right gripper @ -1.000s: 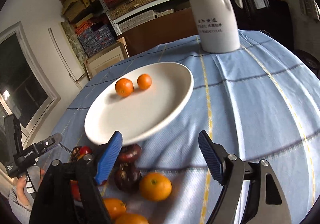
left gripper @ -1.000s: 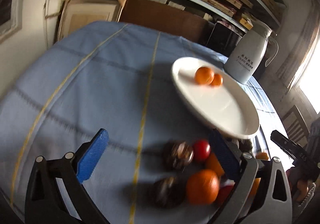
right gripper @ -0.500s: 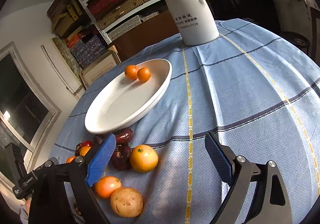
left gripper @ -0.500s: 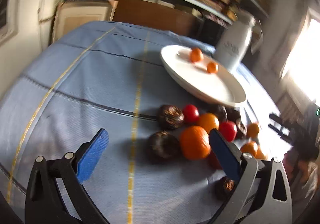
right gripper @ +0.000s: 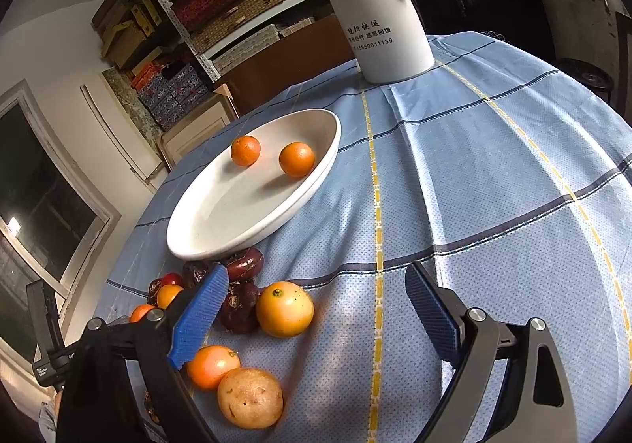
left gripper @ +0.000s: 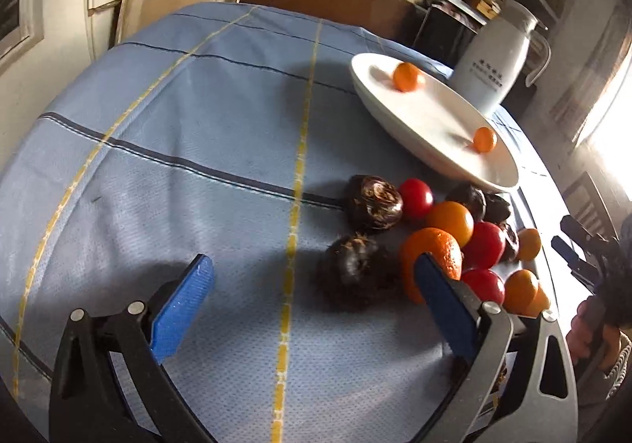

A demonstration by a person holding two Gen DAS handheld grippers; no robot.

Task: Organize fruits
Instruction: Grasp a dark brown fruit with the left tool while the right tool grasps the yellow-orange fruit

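A white oval plate (left gripper: 418, 119) (right gripper: 221, 221) holds two small oranges (left gripper: 407, 77) (right gripper: 296, 159). In front of it lies a pile of fruit: a dark brown fruit (left gripper: 357, 271), a big orange (left gripper: 432, 261), red tomatoes (left gripper: 415, 198), a yellow-orange fruit (right gripper: 284, 309) and a tan round fruit (right gripper: 250, 397). My left gripper (left gripper: 312, 300) is open and empty, just above the cloth, with the dark fruit between its fingers. My right gripper (right gripper: 316, 316) is open and empty, the yellow-orange fruit between its fingers.
A white thermos jug (right gripper: 375, 8) (left gripper: 493, 63) stands behind the plate on the blue checked tablecloth (right gripper: 493, 174). Shelves with boxes (right gripper: 221, 4) and a cardboard box (left gripper: 177, 4) stand beyond the round table's far edge.
Both grippers have drawn back and lowered toward the fruit pile, still open. In the left view the pile has shifted left between the fingers. The two plate oranges now sit apart.
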